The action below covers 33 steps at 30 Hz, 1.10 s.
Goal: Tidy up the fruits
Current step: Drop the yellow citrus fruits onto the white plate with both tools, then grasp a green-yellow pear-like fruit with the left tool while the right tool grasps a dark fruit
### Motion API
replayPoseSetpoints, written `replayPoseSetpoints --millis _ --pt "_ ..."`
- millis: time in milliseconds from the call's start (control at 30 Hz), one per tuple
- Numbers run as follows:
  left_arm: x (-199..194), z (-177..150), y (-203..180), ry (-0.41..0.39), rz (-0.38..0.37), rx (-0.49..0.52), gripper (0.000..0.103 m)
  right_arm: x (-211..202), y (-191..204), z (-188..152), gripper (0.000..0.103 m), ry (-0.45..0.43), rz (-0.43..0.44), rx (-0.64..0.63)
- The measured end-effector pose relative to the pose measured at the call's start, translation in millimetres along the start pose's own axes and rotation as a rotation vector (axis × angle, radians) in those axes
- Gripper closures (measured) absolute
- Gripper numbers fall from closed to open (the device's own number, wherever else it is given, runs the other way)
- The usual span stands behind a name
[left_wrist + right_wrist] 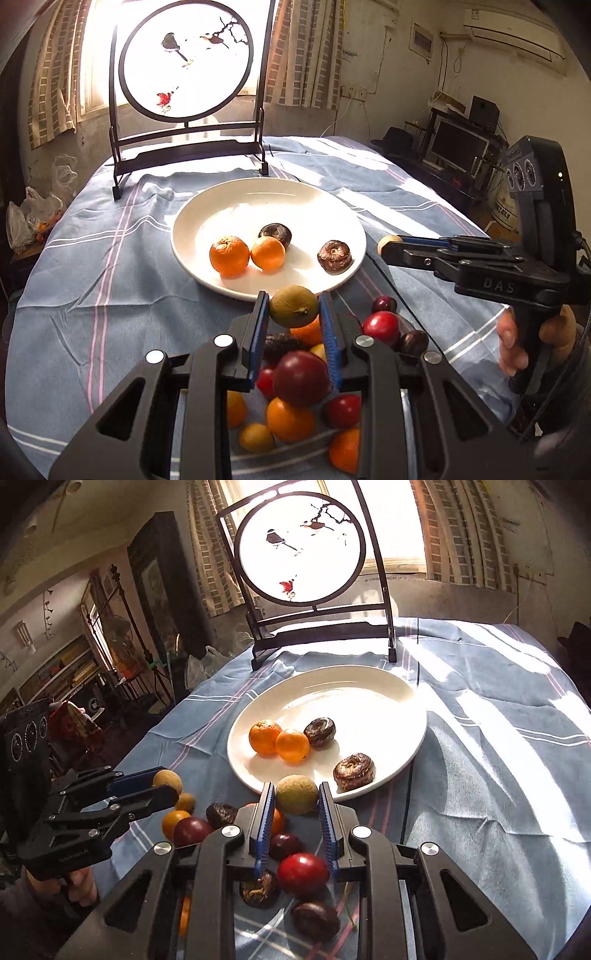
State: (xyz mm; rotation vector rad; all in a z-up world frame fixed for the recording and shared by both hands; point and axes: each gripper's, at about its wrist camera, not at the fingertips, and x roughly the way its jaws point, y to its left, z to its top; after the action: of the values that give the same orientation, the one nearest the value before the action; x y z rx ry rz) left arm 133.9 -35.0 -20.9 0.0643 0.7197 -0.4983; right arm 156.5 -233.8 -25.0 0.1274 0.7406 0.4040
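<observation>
My left gripper [293, 300] is shut on a round green-yellow fruit [293, 308], held just short of the white plate's [221, 206] near rim. My right gripper [296, 789] is shut on a round tan fruit [297, 795], also at the plate's [369, 679] near rim. Each gripper shows in the other's view: the right gripper [387, 246] to the right of the plate, the left gripper [167, 783] to its left. Two oranges [229, 256] and two dark brown fruits [334, 256] lie on the plate. A loose fruit pile [299, 376] of red, orange and dark fruit sits on the cloth under the fingers.
A round painted screen on a dark stand [186, 61] stands behind the plate at the table's far edge. A blue striped cloth [92, 258] covers the table. A plastic bag [22, 218] lies past the left edge. A monitor [458, 144] and shelves stand off to the right.
</observation>
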Motion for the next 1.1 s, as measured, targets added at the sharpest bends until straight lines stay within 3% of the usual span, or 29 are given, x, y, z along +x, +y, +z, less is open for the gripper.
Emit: replayPoseSetpoints --millis 167,233,367,467,667,867,1100 --pt "58 23 7 0.098 0.022 -0.004 0.075 40 -8 17 0.074 0.039 0.004 0.012" --pt "72 26 16 0.138 0.018 -0.041 0.068 42 -10 17 0.057 0.025 -0.014 0.025" --pt "53 21 25 0.091 0.028 -0.076 0.049 23 -8 3 0.057 -0.006 -0.030 0.007" --pt "22 5 26 0.051 0.027 -0.068 0.044 3 -8 -18 0.057 -0.016 -0.037 0.008" --pt "-24 -49 18 0.081 0.025 -0.001 0.044 -31 -11 -64 0.055 -0.023 -0.029 0.034" --pt "-35 -91 12 0.118 0.055 0.025 0.046 -42 -10 -81 0.054 -0.022 -0.034 0.040" --pt "-6 -97 14 0.165 0.073 0.026 0.069 -45 -9 -83 0.054 -0.042 -0.047 0.027"
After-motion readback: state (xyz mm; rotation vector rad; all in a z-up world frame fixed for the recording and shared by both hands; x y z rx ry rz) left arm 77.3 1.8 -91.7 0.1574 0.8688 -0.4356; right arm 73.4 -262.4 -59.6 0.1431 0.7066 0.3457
